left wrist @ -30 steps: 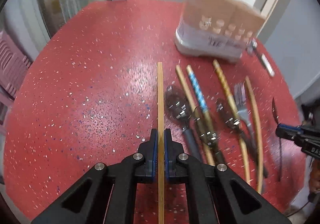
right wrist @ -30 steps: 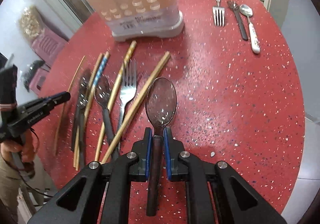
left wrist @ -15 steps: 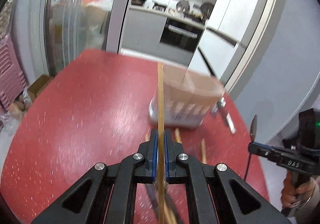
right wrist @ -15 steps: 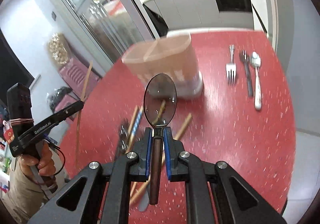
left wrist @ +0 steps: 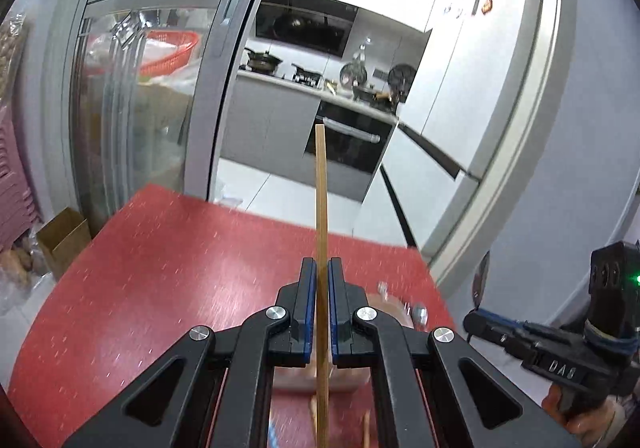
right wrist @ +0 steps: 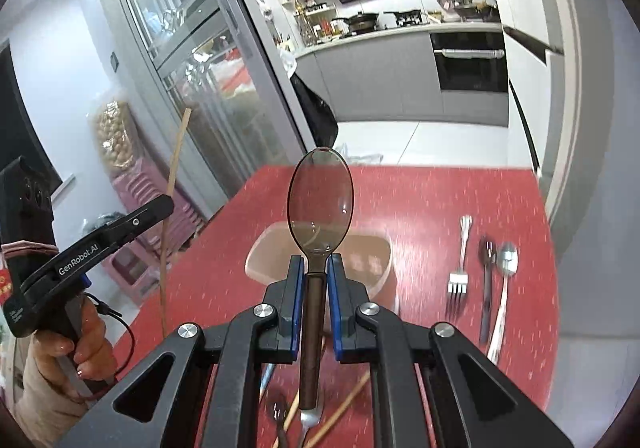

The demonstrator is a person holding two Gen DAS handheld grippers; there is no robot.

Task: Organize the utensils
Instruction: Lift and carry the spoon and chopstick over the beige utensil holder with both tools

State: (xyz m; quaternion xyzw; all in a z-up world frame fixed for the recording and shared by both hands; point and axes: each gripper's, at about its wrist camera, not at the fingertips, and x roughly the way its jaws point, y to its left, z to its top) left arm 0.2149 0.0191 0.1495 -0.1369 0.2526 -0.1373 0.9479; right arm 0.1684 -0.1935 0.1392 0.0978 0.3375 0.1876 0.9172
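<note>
Holding firmly matters now: the left gripper is clamped on a single bamboo chopstick, and the right gripper is clamped on the dark handle of a translucent spoon, both lifted above the red desk. The beige utensil holder stands just beyond the right gripper. To do it well, I would bring each piece over its compartment, tip it upright, and release only when the lower end is inside. Loose utensils lie below; a fork lies apart.
</note>
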